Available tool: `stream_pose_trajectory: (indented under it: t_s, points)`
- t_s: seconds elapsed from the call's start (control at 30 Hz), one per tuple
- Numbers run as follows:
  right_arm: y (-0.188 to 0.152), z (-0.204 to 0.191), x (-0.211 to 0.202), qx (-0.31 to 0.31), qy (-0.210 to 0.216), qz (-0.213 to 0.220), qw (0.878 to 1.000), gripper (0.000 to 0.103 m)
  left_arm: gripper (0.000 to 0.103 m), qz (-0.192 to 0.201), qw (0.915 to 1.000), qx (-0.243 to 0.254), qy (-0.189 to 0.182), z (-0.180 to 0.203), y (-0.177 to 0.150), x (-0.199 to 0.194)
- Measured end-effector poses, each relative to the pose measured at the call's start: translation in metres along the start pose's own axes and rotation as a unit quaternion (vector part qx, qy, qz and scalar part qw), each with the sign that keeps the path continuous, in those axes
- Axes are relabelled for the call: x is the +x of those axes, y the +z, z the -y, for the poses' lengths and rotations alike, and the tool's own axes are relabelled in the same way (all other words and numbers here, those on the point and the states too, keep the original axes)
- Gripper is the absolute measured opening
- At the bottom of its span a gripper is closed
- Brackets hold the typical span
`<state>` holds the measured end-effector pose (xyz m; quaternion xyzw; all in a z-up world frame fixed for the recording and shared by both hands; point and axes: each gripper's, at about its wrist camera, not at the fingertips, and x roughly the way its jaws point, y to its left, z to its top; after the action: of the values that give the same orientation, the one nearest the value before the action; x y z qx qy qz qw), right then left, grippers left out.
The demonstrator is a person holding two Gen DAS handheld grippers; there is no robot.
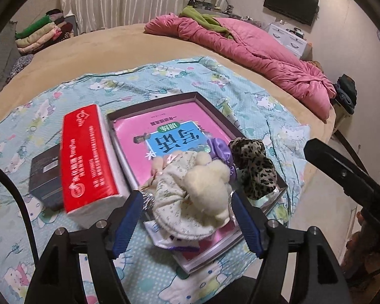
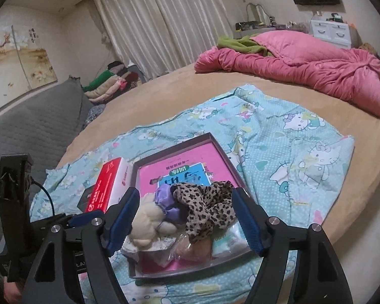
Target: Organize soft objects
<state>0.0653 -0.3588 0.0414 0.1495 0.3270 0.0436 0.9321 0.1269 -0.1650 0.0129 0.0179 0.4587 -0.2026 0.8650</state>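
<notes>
Left gripper (image 1: 187,211) and right gripper (image 2: 182,212) both spread wide, gripping nothing. Below: 3 scrunchies in a shallow box (image 2: 210,136): cream (image 2: 144,221), purple (image 2: 166,197), leopard-print (image 2: 207,207).

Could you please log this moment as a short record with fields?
surface: cartoon-print sheet on a tan bed
tray: dark tray holding a pink book
soft items: cream plush, purple scrunchie, leopard scrunchie, all piled in the tray
beside tray: red tissue pack, dark box
left gripper: open, plush between its fingers, not pinched
right gripper: open, holding nothing
</notes>
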Motion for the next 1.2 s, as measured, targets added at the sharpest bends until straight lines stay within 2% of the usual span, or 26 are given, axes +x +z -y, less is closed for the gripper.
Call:
stream_pose_trajectory:
  t_s: [0.23,0.53,0.73,1.2]
  points:
    - [-0.011,-0.019,-0.018,-0.013,-0.005,-0.004,1.0,0.079,0.08,0.016,0.9997,-0.002,0.017,-0.009,-0.01,-0.028]
    - [-0.035,-0.051,-0.035,-0.03,-0.006,-0.015,0.999,0.081,0.083,0.032,0.9976,-0.022,0.058,-0.023,-0.029,-0.06]
    - [-0.046,-0.065,-0.05,-0.045,-0.025,-0.008,0.999,0.082,0.086,0.038,0.9969,-0.03,0.062,-0.022,-0.043,-0.081]
    - [-0.063,-0.07,-0.079,-0.054,-0.071,0.003,0.996,0.082,0.086,0.039,0.9953,-0.05,0.073,-0.02,-0.07,-0.107]
